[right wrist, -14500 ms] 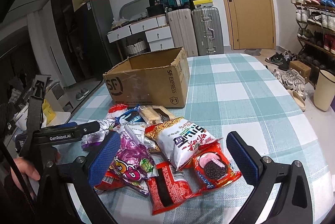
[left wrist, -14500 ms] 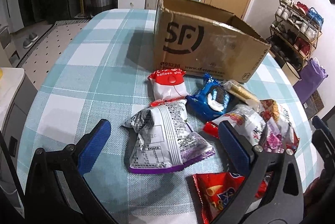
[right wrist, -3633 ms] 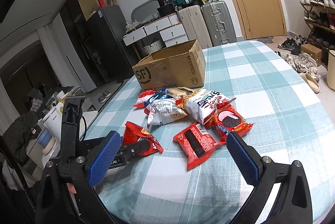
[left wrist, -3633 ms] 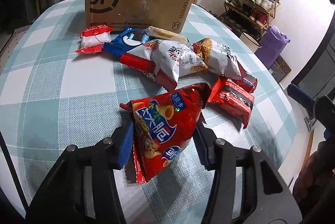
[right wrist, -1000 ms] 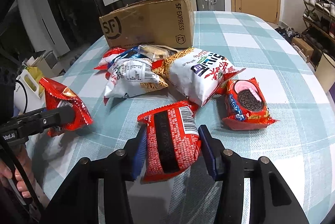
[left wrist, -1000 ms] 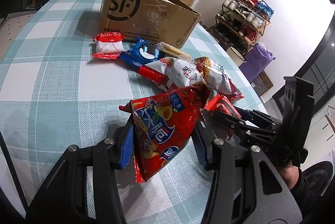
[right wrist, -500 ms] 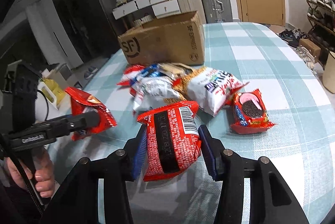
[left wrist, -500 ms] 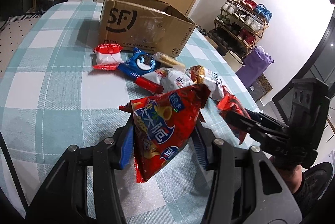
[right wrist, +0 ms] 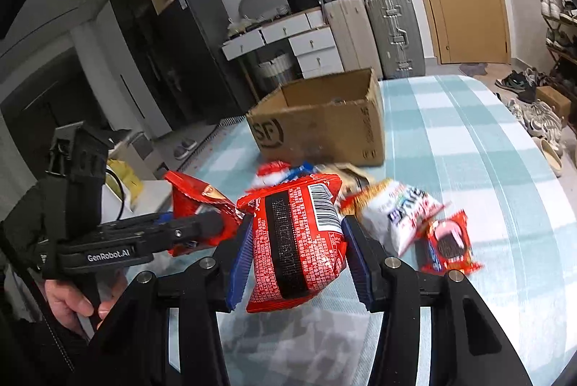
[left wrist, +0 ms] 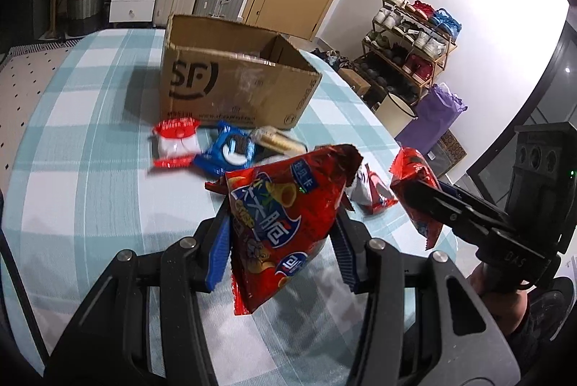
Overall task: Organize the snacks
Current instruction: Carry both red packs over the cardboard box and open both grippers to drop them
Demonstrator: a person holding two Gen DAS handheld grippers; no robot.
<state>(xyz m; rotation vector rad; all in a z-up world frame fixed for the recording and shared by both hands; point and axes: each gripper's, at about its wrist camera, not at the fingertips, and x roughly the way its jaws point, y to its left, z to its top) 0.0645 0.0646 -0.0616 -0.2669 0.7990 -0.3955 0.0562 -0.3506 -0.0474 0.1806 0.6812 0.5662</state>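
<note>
nearest, the left gripper [left wrist: 285, 240] is clamped on a red chip bag [left wrist: 285, 223], and the right gripper [right wrist: 295, 254] pinches a red snack packet with a barcode [right wrist: 297, 238]; both hang above the checked tablecloth [left wrist: 90, 177], short of the sf cardboard box [left wrist: 230, 87]. just in front of the box lie a red-and-white pouch [left wrist: 176, 148], a blue cookie pack [left wrist: 230, 153] and a white noodle bag [right wrist: 396, 213] (blurred). the box stands open-topped.
</note>
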